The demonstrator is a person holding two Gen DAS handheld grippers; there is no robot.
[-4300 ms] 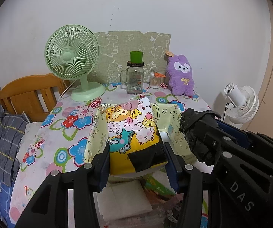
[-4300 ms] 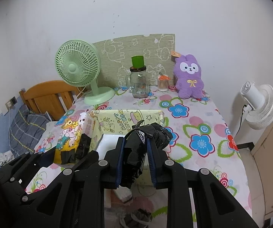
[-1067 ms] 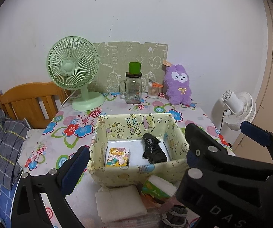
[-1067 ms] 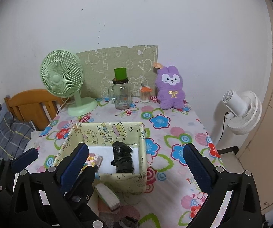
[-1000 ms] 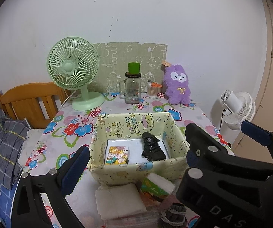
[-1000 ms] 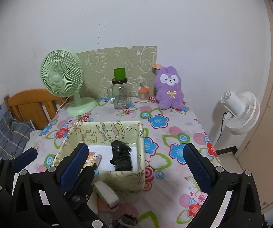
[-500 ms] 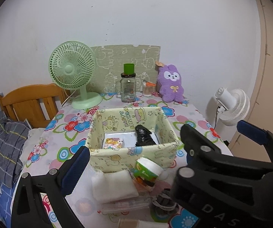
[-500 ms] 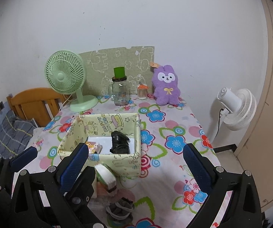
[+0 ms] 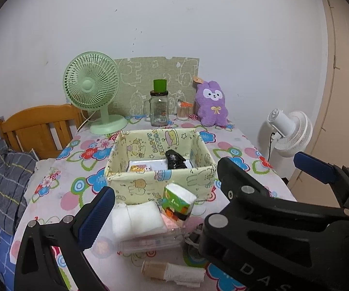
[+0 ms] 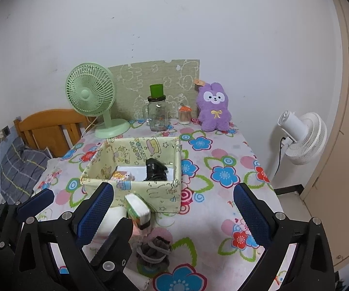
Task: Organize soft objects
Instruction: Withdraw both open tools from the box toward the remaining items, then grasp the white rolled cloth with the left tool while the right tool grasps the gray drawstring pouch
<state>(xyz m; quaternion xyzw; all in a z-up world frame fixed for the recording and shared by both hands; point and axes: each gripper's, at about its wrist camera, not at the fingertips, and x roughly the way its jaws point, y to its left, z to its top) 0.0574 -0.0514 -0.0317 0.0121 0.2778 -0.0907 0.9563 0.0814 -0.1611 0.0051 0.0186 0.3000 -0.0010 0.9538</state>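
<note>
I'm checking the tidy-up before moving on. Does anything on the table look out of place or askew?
Yes. The tissue pack leans tilted on a loose pile in front of the fabric box, with a white cloth and a grey bundle. Only two items lie inside the box.

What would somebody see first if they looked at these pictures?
Probably the purple bunny plush sitting at the back of the flowery table, with the green fan over to the left against the wall. Next comes the yellow cartoon box in the middle, with a black bundle and a colourful packet inside. Up close, both sets of tongs, left and right, are wide open and empty.
</note>
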